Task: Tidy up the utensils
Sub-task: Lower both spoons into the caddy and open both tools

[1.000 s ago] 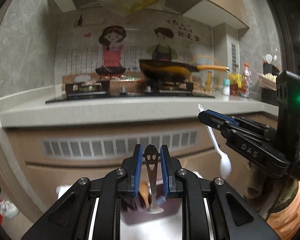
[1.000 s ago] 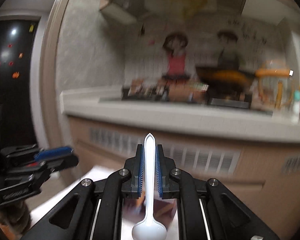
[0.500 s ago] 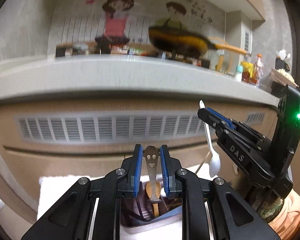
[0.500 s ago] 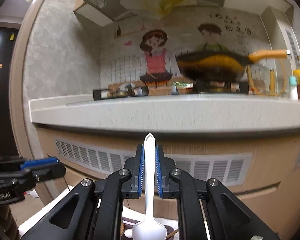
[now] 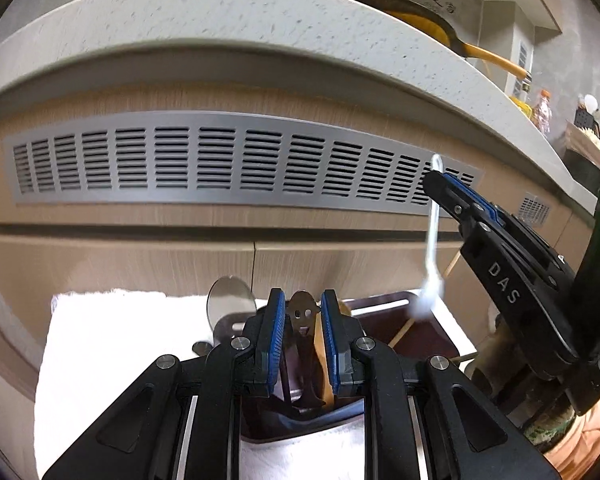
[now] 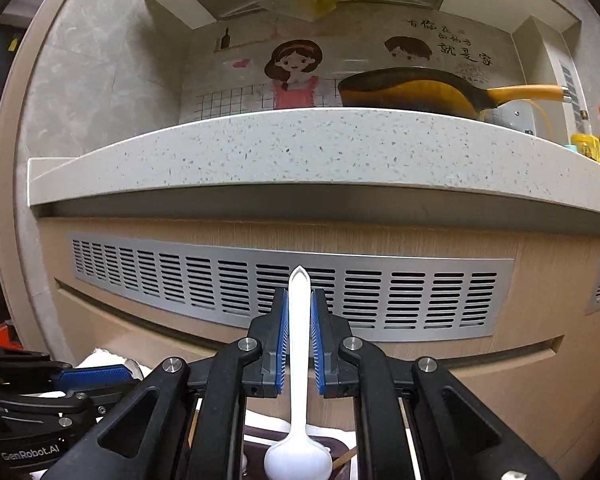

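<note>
My left gripper (image 5: pixel 302 312) is shut on a metal spoon (image 5: pixel 304 322) whose handle end bears a smiley face; its bowl hangs down over a dark brown utensil holder (image 5: pixel 440 344). That holder stands on a white cloth (image 5: pixel 112 344) and holds a wooden spoon and a thin stick. To the right in the left wrist view, my right gripper (image 5: pixel 440 184) is shut on a white plastic spoon (image 5: pixel 432 264), bowl downward, above the holder. In the right wrist view the white plastic spoon (image 6: pixel 299 360) stands upright between the pads of the right gripper (image 6: pixel 299 308), its bowl just over the holder's rim (image 6: pixel 340 446).
A large metal ladle (image 5: pixel 230 304) rises from a second grey holder left of the brown one. Behind stands a cabinet front with a slotted vent grille (image 6: pixel 292 292) under a speckled countertop (image 6: pixel 320 148). A yellow-handled wok (image 6: pixel 420 92) sits on the counter.
Both grippers have sunk from counter height to below the countertop edge, each with its spoon held. The utensil holder and white cloth have come into view beneath them.
</note>
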The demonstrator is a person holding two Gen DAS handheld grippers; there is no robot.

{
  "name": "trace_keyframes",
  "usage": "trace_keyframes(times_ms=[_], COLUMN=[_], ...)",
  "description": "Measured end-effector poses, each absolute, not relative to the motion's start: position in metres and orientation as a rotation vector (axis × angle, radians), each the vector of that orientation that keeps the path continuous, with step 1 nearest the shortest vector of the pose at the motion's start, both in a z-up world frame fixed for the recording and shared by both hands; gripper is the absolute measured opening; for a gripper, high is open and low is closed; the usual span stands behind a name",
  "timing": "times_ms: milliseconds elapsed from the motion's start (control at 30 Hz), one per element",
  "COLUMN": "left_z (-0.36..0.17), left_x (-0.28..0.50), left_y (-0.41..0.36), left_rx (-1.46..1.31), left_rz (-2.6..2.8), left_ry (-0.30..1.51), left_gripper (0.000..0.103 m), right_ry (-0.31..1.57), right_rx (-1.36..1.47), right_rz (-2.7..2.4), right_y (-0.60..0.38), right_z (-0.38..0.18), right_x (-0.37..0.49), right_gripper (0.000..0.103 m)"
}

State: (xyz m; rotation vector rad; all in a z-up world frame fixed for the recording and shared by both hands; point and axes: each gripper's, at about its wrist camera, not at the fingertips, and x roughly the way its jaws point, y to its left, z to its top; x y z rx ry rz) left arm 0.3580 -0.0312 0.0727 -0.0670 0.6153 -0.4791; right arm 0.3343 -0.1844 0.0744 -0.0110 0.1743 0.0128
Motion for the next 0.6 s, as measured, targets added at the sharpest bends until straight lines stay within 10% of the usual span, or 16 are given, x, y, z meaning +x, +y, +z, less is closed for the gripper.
trace_keyframes(times_ms=[300,600], left_z=[0.072,0.074], left_x=[0.342,0.288], left_y=[-0.021,-0.009], left_rx=[-0.093,-0.105], left_rz=[-0.455,-0.333], left_ry=[0.620,0.601], left_gripper=[0.022,0.057], right_ry=[0.227,0.346], right_rx=[0.003,0.038], right_rz=[0.080,0.111], right_y=[-0.189,-0.200], right_z=[0.072,0.066], right_x=[0.318,0.264], right_gripper=[0.016,0.037])
